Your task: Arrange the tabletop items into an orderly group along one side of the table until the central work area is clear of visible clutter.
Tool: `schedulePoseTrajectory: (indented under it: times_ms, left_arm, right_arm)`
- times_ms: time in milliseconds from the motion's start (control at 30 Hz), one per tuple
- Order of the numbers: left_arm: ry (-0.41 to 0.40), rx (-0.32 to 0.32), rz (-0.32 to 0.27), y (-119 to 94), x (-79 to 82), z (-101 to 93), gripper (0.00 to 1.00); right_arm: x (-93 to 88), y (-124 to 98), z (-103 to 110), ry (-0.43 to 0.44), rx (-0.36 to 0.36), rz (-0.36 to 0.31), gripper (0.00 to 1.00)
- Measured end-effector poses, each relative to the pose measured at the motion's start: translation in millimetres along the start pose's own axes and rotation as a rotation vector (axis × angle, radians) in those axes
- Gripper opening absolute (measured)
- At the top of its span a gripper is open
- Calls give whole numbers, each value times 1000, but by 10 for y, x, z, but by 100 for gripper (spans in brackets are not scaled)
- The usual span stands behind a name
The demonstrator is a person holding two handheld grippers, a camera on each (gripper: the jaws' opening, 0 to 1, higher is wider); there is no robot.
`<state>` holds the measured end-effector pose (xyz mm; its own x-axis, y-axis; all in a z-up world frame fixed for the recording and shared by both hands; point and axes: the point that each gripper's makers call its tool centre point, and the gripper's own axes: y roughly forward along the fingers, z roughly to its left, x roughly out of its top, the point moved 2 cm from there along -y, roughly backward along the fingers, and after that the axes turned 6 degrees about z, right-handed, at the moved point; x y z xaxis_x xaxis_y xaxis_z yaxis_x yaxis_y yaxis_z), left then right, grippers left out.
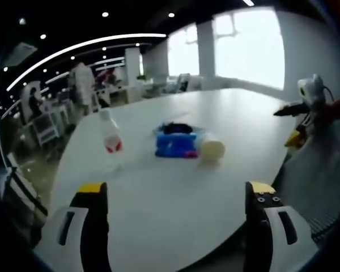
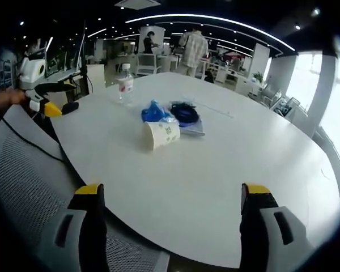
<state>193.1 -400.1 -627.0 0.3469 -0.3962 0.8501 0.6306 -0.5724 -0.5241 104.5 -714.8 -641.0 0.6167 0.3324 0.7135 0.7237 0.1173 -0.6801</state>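
Honestly, nothing looks tidied yet, the clutter sits right out in the middle of the white table [image 1: 175, 226]. In the left gripper view the left gripper [image 1: 175, 195] hangs over the near edge with its jaws spread wide and nothing between them. From there the water bottle [image 1: 109, 139] stands upright at about 11 o'clock, and the little pile is closer to 12: a blue packet [image 1: 175, 146] with a dark bundle [image 1: 175, 128] on top and a paper cup [image 1: 211, 150] lying on its side, touching the packet.

The right gripper [image 2: 173, 195] is the same story in the right gripper view, jaws wide apart and empty, hovering at the table's [image 2: 215, 187] edge with a mesh chair back [image 2: 28, 187] below it at 8 o'clock. Here the paper cup [image 2: 161, 135] is at 12, tipped over, with a blue thing [image 2: 153, 112] and the dark bundle [image 2: 185, 113] just behind it, and the water bottle [image 2: 124, 83] further off at 11.

So I'd say basically zero progress: all the pieces need moving to one side, and the cup probably wants standing up first. A person [image 2: 192, 50] stands in the background beyond the table
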Motion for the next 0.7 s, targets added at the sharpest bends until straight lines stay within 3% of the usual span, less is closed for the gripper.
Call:
schedulePoseTrajectory:
  times_ms: [700]
  left_arm:
    - [23, -7, 7, 19, -5, -32, 99]
  right_arm:
    - [297, 193, 65, -70, 27, -39, 98]
